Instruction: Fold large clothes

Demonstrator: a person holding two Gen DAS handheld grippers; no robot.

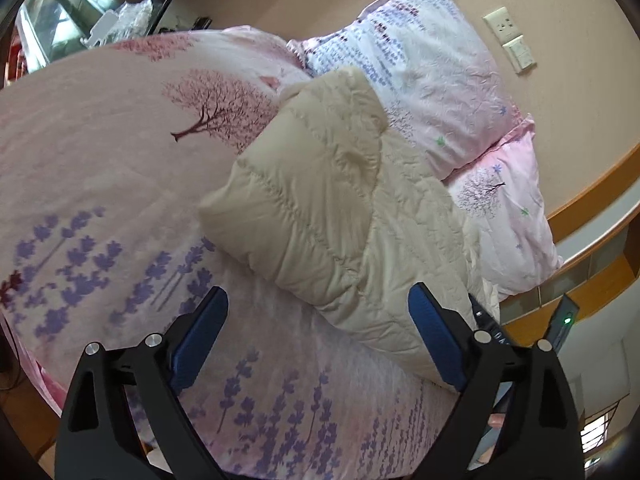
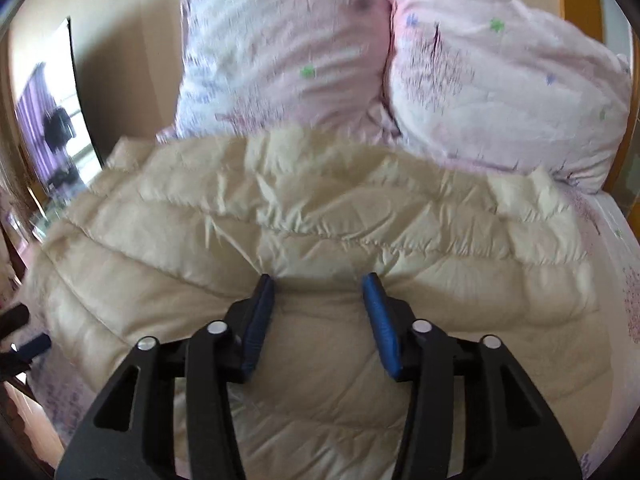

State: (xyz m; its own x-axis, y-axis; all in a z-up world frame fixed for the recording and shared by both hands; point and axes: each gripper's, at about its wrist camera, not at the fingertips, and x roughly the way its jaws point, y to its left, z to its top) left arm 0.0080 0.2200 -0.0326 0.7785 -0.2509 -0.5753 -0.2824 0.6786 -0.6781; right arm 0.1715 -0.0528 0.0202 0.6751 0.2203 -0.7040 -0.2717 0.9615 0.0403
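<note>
Fingers with blue pads on the black left gripper (image 1: 318,312) stand spread wide in the lower part of the left wrist view, with nothing between them but the pink bedspread printed with purple flowers and trees (image 1: 100,184). The right-hand pad lies just beside the near edge of the cream quilted puffer jacket (image 1: 332,216), whether touching it is unclear. That jacket lies folded in a thick bundle at the middle of the frame, running toward the upper right, where two pink and white printed pillows (image 1: 432,76) lean against a beige wall. A white wall socket plate (image 1: 508,38) sits at the upper right.

In the right wrist view, the black right gripper (image 2: 319,284) is partly open at the lower middle, a puckered ridge of the jacket (image 2: 320,208) bunched between its blue pads. The jacket fills the middle of this blurred frame, the pillows (image 2: 288,60) above it.
</note>
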